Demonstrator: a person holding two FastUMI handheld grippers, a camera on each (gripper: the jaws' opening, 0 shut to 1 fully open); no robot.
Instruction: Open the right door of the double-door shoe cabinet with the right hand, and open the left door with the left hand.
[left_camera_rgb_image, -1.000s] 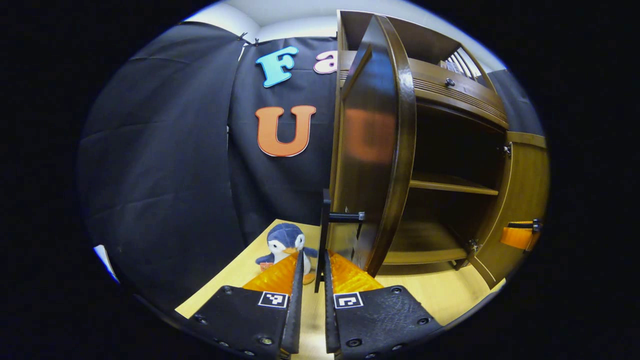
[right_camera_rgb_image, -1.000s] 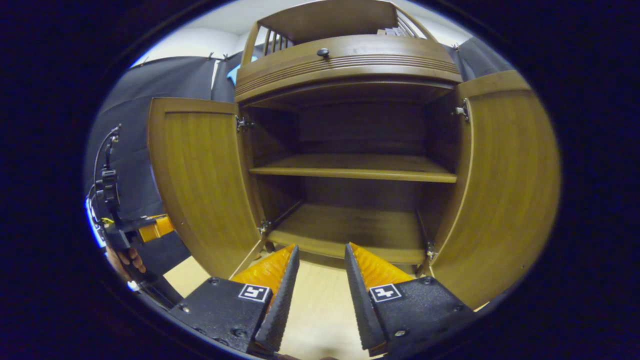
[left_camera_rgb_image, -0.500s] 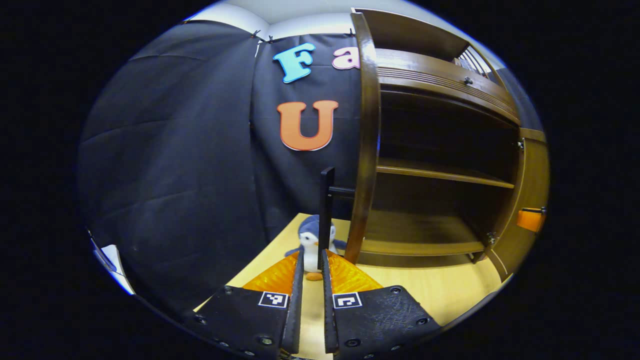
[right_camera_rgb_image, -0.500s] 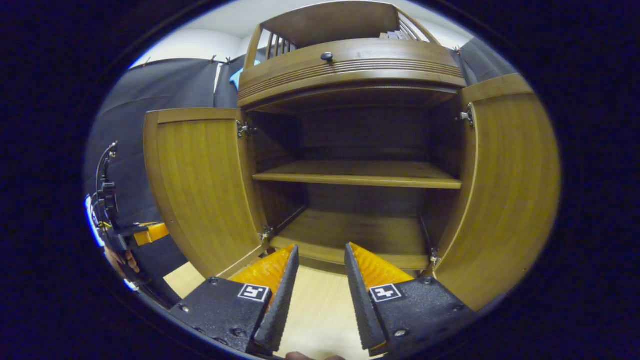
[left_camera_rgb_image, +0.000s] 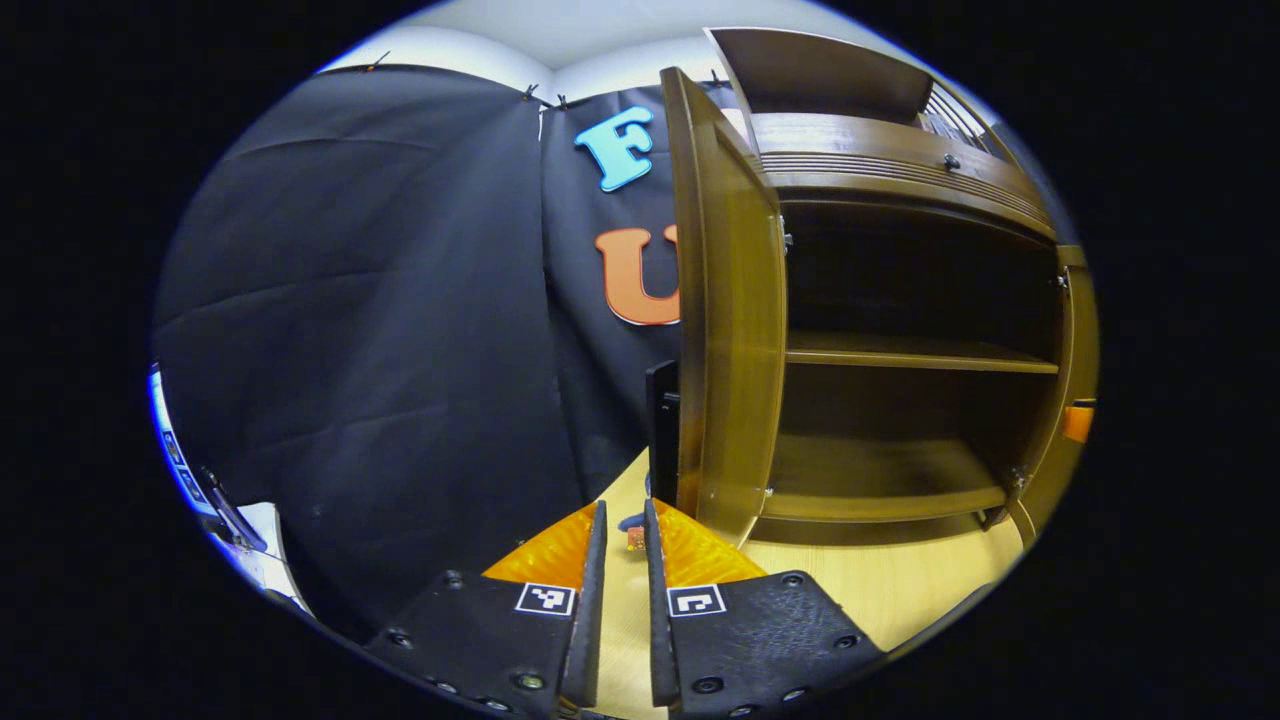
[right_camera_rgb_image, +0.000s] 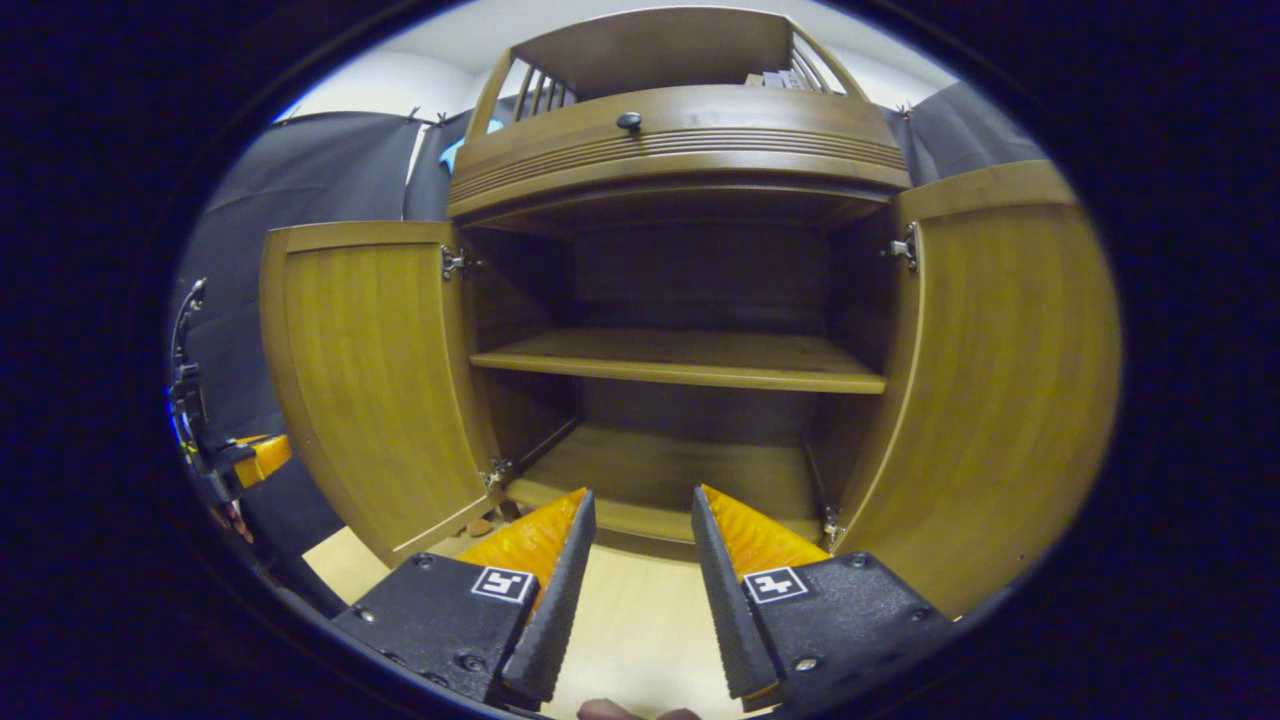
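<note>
The brown wooden shoe cabinet (right_camera_rgb_image: 680, 160) has both doors swung wide. In the right gripper view the left door (right_camera_rgb_image: 370, 380) and right door (right_camera_rgb_image: 1000, 380) flank the bare shelf (right_camera_rgb_image: 680, 360). My right gripper (right_camera_rgb_image: 642, 500) is open in front of the bottom shelf and holds nothing. In the left gripper view the left door (left_camera_rgb_image: 730, 330) shows its inner face, with its black handle (left_camera_rgb_image: 662, 420) just past the tips of my left gripper (left_camera_rgb_image: 625, 510). That gripper's fingers leave only a narrow slit with nothing in it. I cannot tell whether they touch the handle.
Pale wooden floor (right_camera_rgb_image: 640, 640) lies before the cabinet. A drawer with a dark knob (right_camera_rgb_image: 630, 121) sits above the doors. A sliver of a plush penguin (left_camera_rgb_image: 630, 521) peeks between my left fingertips. At the left edge a hand (right_camera_rgb_image: 235, 520) holds the left gripper (right_camera_rgb_image: 250, 455).
The left door has swung further open, from edge-on to showing its inner face. The handle has shifted from between my left fingers to beyond their tips. The penguin is now mostly hidden.
</note>
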